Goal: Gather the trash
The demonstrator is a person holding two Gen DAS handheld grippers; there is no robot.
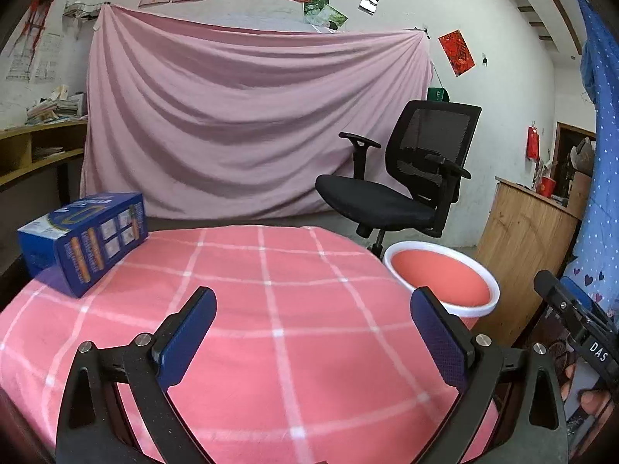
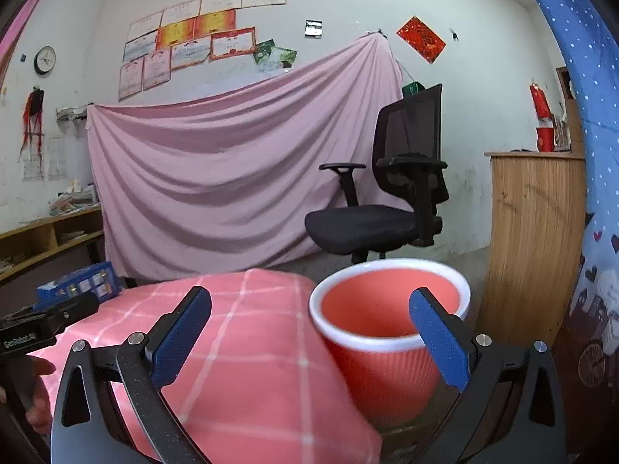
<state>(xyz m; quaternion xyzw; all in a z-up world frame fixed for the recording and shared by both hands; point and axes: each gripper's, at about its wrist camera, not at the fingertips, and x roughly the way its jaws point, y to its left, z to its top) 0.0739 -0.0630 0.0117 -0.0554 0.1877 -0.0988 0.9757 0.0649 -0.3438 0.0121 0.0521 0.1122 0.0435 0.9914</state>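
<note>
Both pairs of blue-padded fingers stand wide with nothing between them. The left gripper (image 1: 313, 342) hovers over the near part of the bench (image 1: 294, 309), above its pink checked cloth. The right gripper (image 2: 309, 344) hangs at the bench's right edge, facing the red bin (image 2: 390, 332), which stands just beside that edge, seemingly to take whatever is cleared. The blue carton (image 1: 83, 241) rests at the bench's far left corner, probably the trash to collect next.
</note>
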